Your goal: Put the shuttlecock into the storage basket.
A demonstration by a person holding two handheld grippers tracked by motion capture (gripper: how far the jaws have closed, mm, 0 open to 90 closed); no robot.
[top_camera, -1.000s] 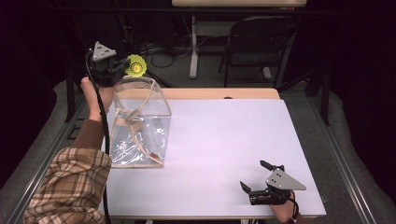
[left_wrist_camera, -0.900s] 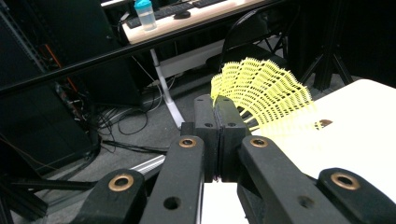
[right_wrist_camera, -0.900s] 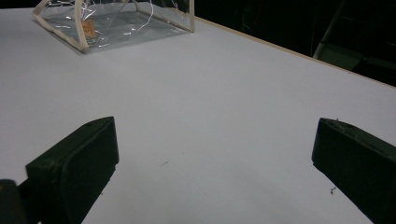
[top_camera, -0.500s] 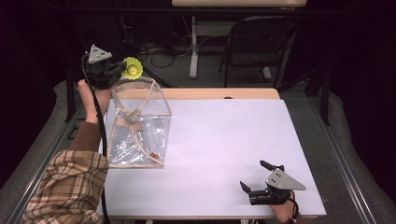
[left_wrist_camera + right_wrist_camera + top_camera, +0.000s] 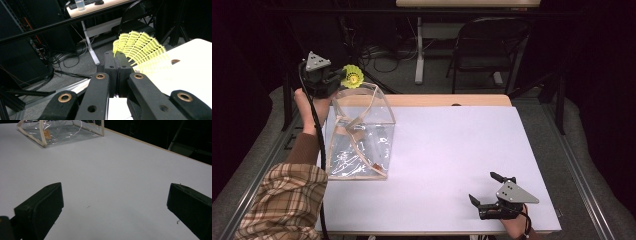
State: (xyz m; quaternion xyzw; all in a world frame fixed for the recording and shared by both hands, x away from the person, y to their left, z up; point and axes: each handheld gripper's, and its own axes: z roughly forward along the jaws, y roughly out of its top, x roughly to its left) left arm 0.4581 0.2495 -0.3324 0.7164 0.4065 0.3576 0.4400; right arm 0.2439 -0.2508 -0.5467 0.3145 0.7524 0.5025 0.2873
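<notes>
The left gripper (image 5: 339, 77), fingers clenched on the yellow shuttlecock (image 5: 353, 77), is rising over the clear bag (image 5: 362, 132) at the desk's (image 5: 452, 150) far left corner, ready to drop it in, while the right gripper (image 5: 488, 192) is resting released.

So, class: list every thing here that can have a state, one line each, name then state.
Left tool: shut on the shuttlecock, raised above the bag's far end.
Shuttlecock: yellow, pinched at its edge, off the table.
Clear bag: standing on the table, top open.
Right tool: open, holding nothing, low over the table's near edge.
Table: white top, bare between the bag and the right tool.
</notes>
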